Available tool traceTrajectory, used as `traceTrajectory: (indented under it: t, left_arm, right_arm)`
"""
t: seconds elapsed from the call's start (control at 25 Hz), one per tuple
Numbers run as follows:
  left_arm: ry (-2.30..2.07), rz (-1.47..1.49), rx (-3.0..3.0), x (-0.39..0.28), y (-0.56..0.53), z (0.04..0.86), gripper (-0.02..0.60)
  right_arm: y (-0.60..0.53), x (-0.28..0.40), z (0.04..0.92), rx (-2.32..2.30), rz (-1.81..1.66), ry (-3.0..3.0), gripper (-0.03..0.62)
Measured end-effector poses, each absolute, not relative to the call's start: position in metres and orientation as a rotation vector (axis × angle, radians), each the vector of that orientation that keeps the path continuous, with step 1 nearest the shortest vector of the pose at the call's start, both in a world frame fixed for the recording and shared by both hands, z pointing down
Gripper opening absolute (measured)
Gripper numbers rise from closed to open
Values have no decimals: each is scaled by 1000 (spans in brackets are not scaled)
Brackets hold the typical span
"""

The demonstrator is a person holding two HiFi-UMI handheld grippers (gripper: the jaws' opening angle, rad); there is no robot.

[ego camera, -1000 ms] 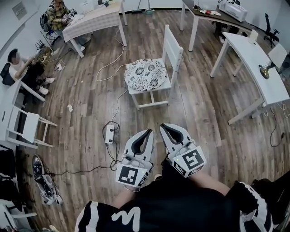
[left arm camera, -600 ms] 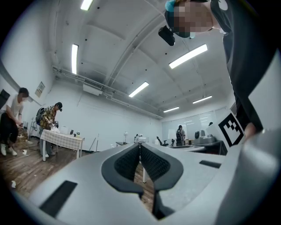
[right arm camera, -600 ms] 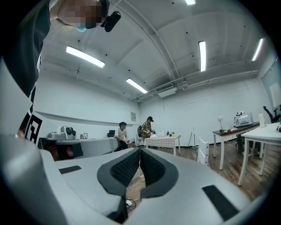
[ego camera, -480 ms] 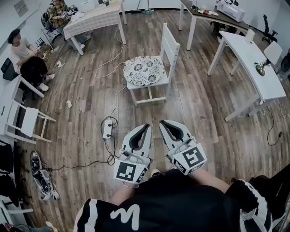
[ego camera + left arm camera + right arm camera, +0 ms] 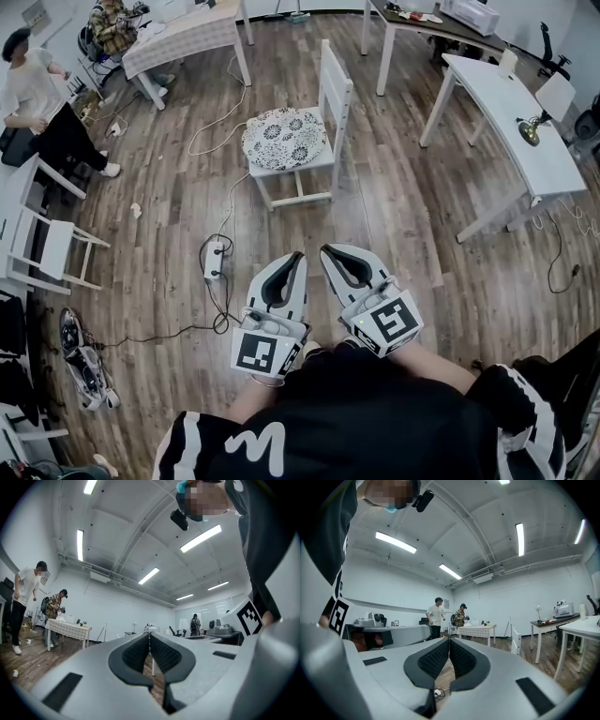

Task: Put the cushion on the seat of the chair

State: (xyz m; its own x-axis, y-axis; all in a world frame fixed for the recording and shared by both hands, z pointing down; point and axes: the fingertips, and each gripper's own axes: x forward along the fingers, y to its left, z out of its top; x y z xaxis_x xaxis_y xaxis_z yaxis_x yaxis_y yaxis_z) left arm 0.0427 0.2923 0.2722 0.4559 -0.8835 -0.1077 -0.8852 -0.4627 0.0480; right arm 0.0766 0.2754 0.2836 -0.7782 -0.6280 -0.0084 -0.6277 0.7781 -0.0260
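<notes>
Head view: cushion (image 5: 285,138) lies on the chair (image 5: 335,89), upper centre. Left hand-held gripper (image 5: 298,258) and right hand-held gripper (image 5: 326,251) are pressed together, empty. Task seemingly finished; no further grasp needed.

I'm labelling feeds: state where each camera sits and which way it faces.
Head view: on the person's head, facing steeply down at the chair with the cushion on its seat; shows left gripper, right gripper, dark top.
Left gripper view: on that gripper, facing level along shut jaws; dark top at right.
Right gripper view: on that gripper, facing level along shut jaws; dark top at left.
Shared: both gripper views show the cloth-covered table.
</notes>
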Motion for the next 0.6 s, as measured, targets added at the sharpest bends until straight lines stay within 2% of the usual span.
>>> traceTrajectory:
  t: [0.6]
  left_arm:
    - [1596, 170, -2668, 68, 293, 269, 14]
  right_arm:
    - [278, 95, 285, -1017, -20, 2966, 20]
